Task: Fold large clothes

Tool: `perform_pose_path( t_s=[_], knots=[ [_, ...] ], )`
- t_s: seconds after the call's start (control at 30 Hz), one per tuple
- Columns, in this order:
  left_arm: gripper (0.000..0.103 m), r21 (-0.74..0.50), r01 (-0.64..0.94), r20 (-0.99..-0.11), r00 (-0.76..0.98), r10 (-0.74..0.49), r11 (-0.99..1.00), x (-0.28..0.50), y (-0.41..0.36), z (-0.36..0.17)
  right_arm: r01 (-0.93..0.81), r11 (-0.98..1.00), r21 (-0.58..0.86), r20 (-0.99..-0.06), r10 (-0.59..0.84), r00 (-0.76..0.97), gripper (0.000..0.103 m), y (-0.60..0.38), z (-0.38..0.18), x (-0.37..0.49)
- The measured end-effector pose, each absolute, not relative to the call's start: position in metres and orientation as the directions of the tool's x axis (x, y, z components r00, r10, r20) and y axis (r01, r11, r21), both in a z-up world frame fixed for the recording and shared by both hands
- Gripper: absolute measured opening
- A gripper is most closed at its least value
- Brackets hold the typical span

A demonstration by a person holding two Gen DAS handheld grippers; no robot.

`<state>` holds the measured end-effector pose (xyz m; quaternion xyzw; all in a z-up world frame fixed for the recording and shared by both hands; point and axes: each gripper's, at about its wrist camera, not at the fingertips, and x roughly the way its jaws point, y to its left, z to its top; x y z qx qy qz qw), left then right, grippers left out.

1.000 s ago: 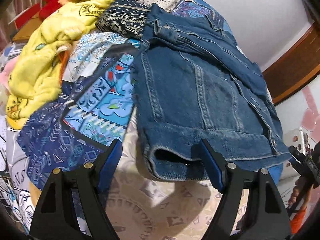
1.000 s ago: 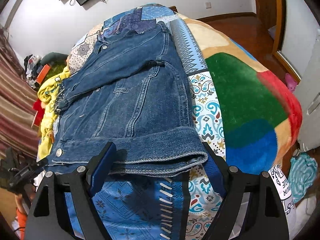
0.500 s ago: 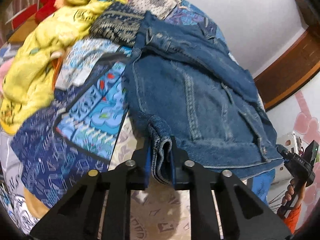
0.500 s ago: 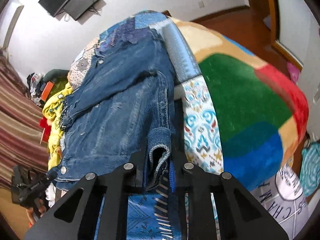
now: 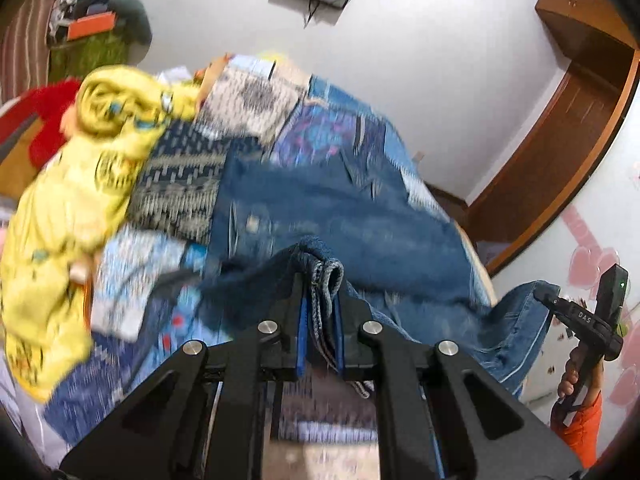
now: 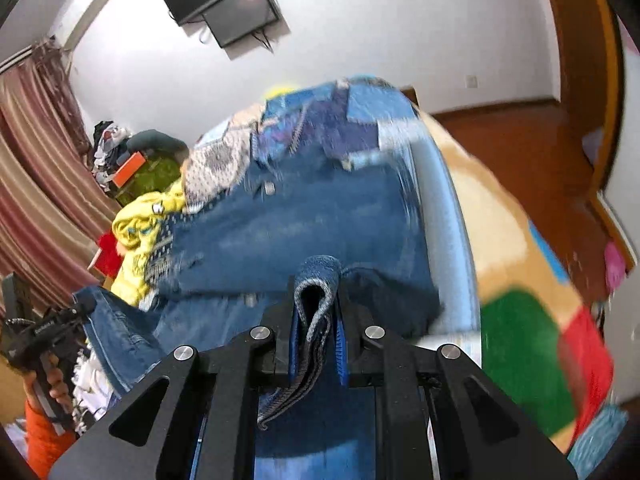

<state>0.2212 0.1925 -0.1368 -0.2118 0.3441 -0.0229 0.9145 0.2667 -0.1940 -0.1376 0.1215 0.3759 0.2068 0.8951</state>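
Note:
A blue denim jacket (image 5: 340, 216) lies spread on a bed, its near hem lifted off the covers. My left gripper (image 5: 320, 304) is shut on a bunched fold of that hem, which sticks up between the blue pads. In the right wrist view the same jacket (image 6: 304, 224) stretches away from me, and my right gripper (image 6: 316, 300) is shut on another fold of its hem. Each view shows the other gripper at its edge: the right gripper (image 5: 576, 312) clamps the hem's far corner, and the left gripper (image 6: 48, 324) does so at the left.
A patchwork bedspread (image 5: 332, 136) covers the bed. Yellow clothing (image 5: 88, 176) and a red item (image 5: 44, 112) are heaped to the left. A colour-block blanket (image 6: 520, 280) lies on the right. A wall-mounted screen (image 6: 228, 4) hangs behind, with a wooden door frame (image 5: 560, 152) beyond the bed.
Both grippers closed on the jacket's near hem, then rose and tilted up, lifting the hem off the bed. The wall and screen have come into view.

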Motion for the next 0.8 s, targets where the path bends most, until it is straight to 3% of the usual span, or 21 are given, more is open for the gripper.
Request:
perform_pose_path(
  t_s=[0.33, 0.6, 0.8],
  knots=[
    [0.009, -0.478, -0.191, -0.575, 0.806, -0.141, 0.857, 0.331, 0.233, -0.117, -0.228, 0.901, 0.369, -0.592, 0.417, 0.689, 0.012, -0.18, -0.112, 0.386],
    [0.009, -0.422, -0.298, -0.701, 0.706, -0.1, 0.857, 0.434, 0.255, -0.181, -0.183, 0.932, 0.313, -0.684, 0.355, 0.637, 0.012, -0.154, -0.155, 0.47],
    [0.011, -0.355, -0.343, -0.797, 0.598, -0.089, 0.87, 0.462, 0.258, -0.239, -0.182, 0.95, 0.255, -0.776, 0.314, 0.547, 0.014, -0.141, -0.202, 0.504]
  ],
)
